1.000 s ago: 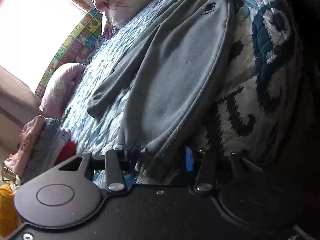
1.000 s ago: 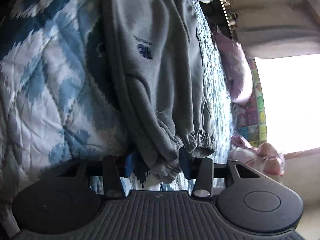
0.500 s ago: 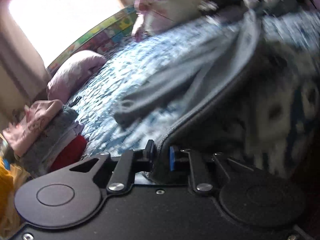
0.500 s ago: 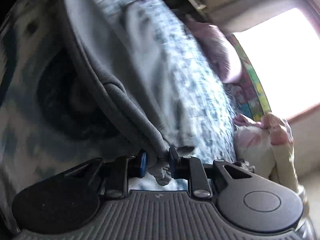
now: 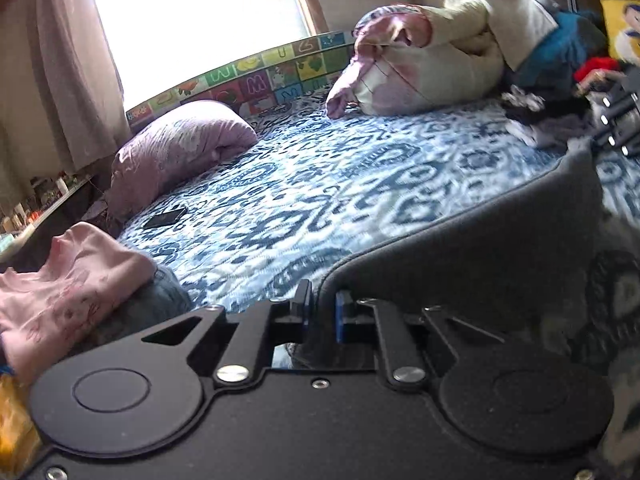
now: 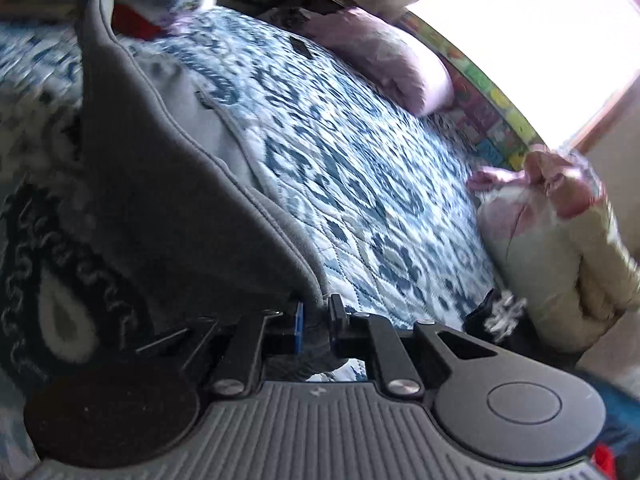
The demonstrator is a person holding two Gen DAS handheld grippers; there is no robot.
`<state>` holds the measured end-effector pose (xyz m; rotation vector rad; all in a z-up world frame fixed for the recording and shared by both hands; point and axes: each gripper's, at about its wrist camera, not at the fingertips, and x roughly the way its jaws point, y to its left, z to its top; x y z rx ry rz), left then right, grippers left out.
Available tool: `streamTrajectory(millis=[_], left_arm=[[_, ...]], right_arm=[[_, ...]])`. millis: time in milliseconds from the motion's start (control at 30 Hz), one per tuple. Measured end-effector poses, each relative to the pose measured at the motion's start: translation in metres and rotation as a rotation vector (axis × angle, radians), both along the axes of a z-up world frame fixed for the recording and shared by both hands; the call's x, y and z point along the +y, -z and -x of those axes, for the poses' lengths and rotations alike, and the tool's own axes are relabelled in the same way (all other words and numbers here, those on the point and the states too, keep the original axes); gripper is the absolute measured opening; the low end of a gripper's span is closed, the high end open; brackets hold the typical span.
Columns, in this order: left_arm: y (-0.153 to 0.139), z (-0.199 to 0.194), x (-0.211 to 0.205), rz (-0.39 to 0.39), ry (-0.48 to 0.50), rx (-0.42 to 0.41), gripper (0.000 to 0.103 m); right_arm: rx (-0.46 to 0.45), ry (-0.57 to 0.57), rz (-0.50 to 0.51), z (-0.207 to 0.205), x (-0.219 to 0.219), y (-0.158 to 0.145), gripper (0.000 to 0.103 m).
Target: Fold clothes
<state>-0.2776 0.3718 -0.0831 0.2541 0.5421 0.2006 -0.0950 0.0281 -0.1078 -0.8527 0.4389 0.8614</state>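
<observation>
- While the left wrist view has the left tool (image 5: pixel 322 316) at six o'clock, its blue pads are pinching the edge of the grey sweatshirt (image 5: pixel 480 248); the jaws have just been closing, with that cloth between them.
- From the pinch the garment's edge rises toward two o'clock, taut, up to the right tool (image 5: pixel 618 120), so its long axis runs between the two tools above the blue patterned bedspread (image 5: pixel 320 184).
- To do this step well, I judge both tools should travel level and together, keeping that edge stretched so the fold lands straight, clear of the pink pillow (image 5: pixel 180 148) at ten o'clock and the clothes pile (image 5: pixel 72 280) at eight.
- Seen from the right wrist, the right tool (image 6: pixel 316 320) at six o'clock likewise grips the sweatshirt (image 6: pixel 160 200), jaws lately drawn together on it.
- The seam runs from there toward eleven o'clock, while the rest hangs down to the bedspread (image 6: pixel 360 160); a dark logo shows near eleven.
- A sagging middle would, I think, crease the fold.
</observation>
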Motion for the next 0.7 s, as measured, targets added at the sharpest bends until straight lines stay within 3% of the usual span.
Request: streamTrajectory(millis=[300, 533, 700], left_arm=[[0.012, -0.068, 0.042, 0.162, -0.063, 0.054, 0.010], [0.023, -0.105, 0.065, 0.264, -0.105, 0.140, 0.010], [0.033, -0.130, 0.088, 0.390, -0.146, 0.211, 0.010]], right_arm=[[0.131, 0.120, -0.041, -0.053, 0.014, 0.018, 0.013], [0.196, 0.174, -0.040, -0.084, 0.030, 0.038, 0.012], [0.225, 0.204, -0.049, -0.098, 0.037, 0.047, 0.012]])
